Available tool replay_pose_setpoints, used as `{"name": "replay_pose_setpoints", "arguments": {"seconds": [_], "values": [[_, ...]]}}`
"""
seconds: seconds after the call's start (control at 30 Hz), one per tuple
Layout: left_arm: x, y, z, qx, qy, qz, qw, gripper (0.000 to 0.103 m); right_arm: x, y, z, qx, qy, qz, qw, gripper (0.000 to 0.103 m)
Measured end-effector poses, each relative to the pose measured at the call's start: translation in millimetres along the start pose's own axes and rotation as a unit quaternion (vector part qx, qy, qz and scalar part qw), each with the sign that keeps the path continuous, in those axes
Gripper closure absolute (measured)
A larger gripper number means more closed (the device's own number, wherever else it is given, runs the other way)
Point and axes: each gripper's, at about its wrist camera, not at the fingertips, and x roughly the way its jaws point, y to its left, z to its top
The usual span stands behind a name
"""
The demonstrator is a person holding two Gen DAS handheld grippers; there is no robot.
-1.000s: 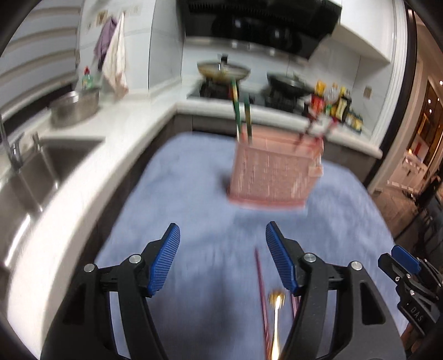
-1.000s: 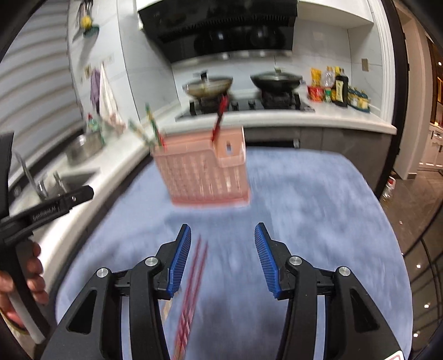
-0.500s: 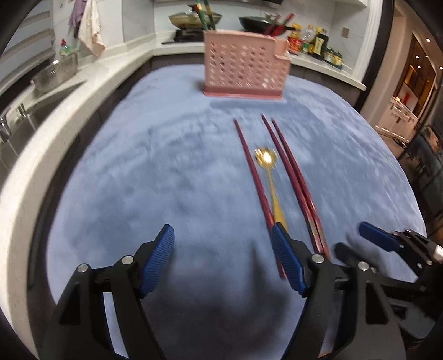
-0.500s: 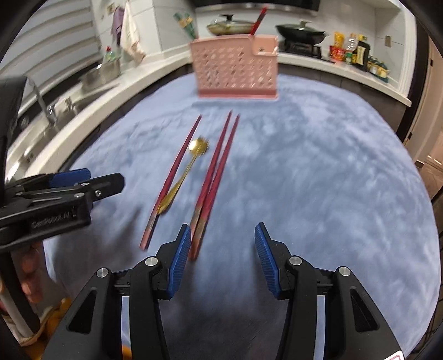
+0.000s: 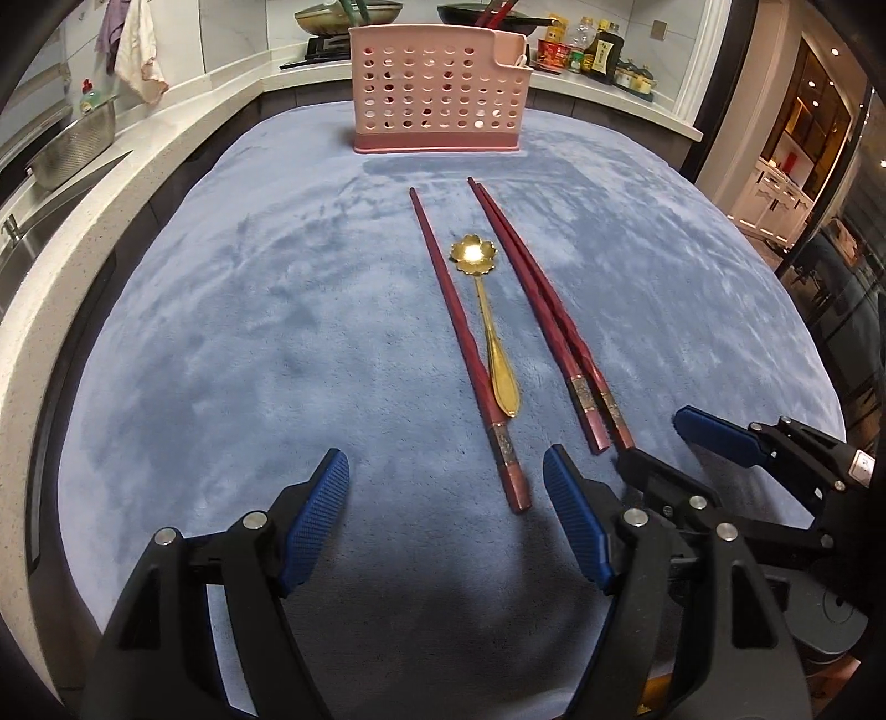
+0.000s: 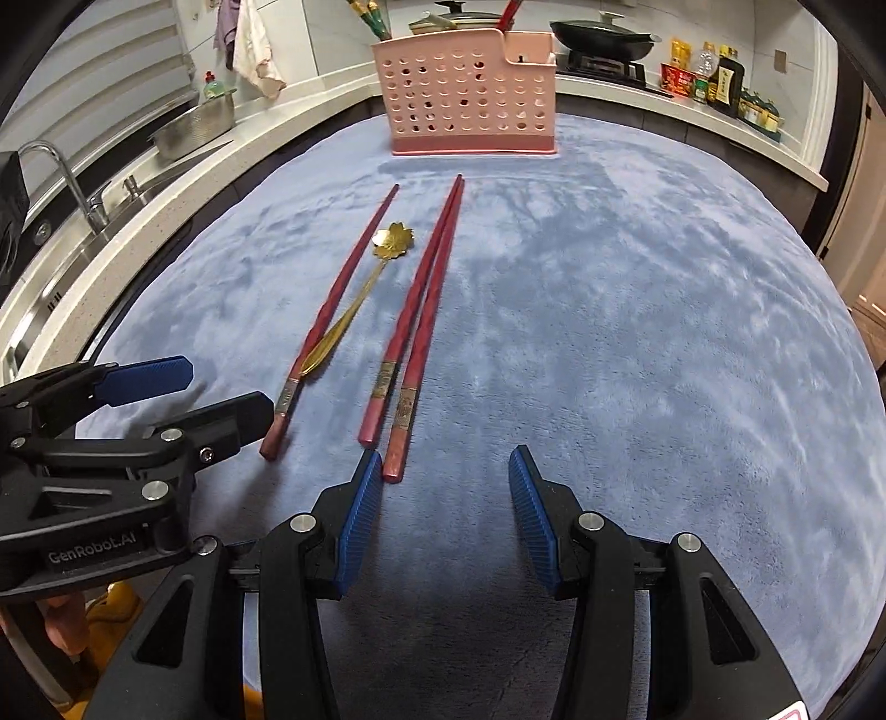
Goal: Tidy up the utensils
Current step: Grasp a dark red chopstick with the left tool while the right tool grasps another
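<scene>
Three dark red chopsticks lie lengthwise on the blue cloth: a single one (image 5: pixel 465 343) (image 6: pixel 332 315) and a pair (image 5: pixel 548 315) (image 6: pixel 421 310). A gold flower-bowled spoon (image 5: pixel 487 321) (image 6: pixel 365 293) lies between them, its handle touching the single chopstick. A pink perforated utensil holder (image 5: pixel 437 105) (image 6: pixel 470 99) stands upright at the far end with green and red utensils in it. My left gripper (image 5: pixel 446 471) is open and empty, near the single chopstick's near end. My right gripper (image 6: pixel 446 459) is open and empty, its left fingertip beside the pair's ends.
The blue cloth (image 5: pixel 221 332) covers the table. A sink and faucet (image 6: pixel 66 183) and a metal colander (image 5: pixel 72 144) are on the counter to the left. A stove with pans (image 6: pixel 598 39) and bottles (image 6: pixel 714 72) are behind the holder.
Both grippers have drawn back from the holder and tilted down toward the cloth, bringing the chopsticks and spoon into view near the fingertips. Both stayed open.
</scene>
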Motion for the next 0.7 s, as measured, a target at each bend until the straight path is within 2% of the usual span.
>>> {"name": "replay_pose_setpoints", "arguments": {"seconds": [0.4,0.57,0.7], "values": [[8.4,-0.5,0.5,0.001,0.007,0.002,1.0,0.034,1.4,-7.9,2.9,0.016,-0.001,0.001,1.0,0.061],[17.5,-1.7,0.8,0.002,0.014,0.002,0.9999,0.035,4.8,-9.5,9.5,0.017,-0.003,-0.006,1.0,0.068],[20.5,-0.8,-0.3,0.005,0.009,0.012,0.9999,0.041,10.5,-12.4,16.6,0.02,-0.005,-0.006,1.0,0.071]]}}
